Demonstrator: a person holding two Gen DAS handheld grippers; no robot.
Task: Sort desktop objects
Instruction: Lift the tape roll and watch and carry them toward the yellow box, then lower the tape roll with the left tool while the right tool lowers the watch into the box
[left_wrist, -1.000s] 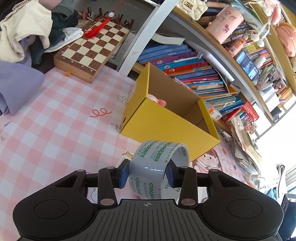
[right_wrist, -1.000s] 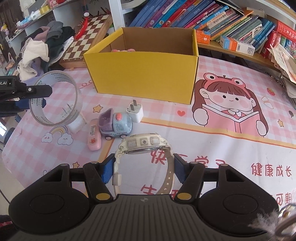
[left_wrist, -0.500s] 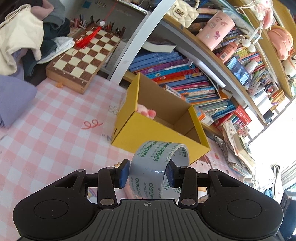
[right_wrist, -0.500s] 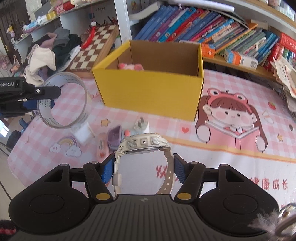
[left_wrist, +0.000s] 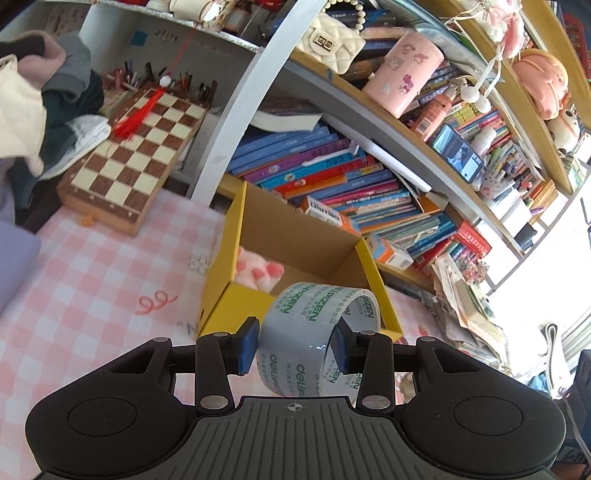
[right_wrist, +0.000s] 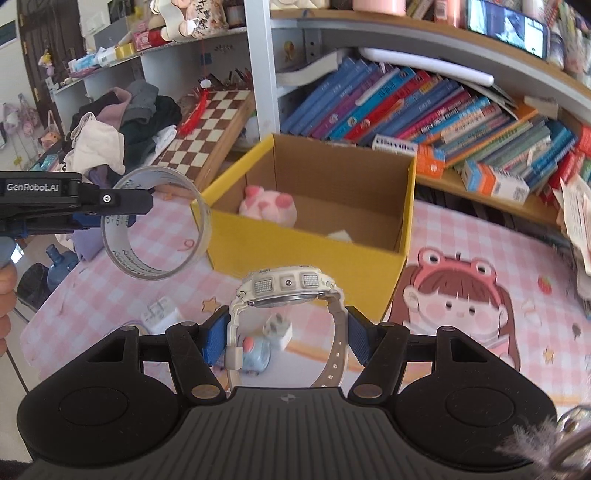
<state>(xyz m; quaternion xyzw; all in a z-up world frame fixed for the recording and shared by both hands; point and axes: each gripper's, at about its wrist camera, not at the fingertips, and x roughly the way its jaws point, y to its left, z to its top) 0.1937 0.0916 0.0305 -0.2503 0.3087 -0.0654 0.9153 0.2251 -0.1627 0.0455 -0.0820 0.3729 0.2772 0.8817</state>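
My left gripper (left_wrist: 293, 345) is shut on a roll of clear tape (left_wrist: 314, 339) with green print, held in the air just before the near left corner of the open yellow box (left_wrist: 236, 306). In the right wrist view the left gripper (right_wrist: 110, 212) and the tape (right_wrist: 155, 221) hang left of the box (right_wrist: 314, 251). My right gripper (right_wrist: 286, 336) is shut on a white digital watch (right_wrist: 286, 286), held above the table in front of the box. A pink plush toy (right_wrist: 267, 205) lies inside the box.
On the pink checked tablecloth (right_wrist: 480, 240) below the watch lie a white plug (right_wrist: 277, 330), a small blue toy car (right_wrist: 255, 352) and a white block (right_wrist: 160, 315). A chessboard (left_wrist: 136, 162), a clothes pile (left_wrist: 44, 110) and bookshelves (left_wrist: 351, 184) stand behind.
Both grippers have risen and moved toward the yellow box with their loads. The box's inside and the plush toy now show more fully.
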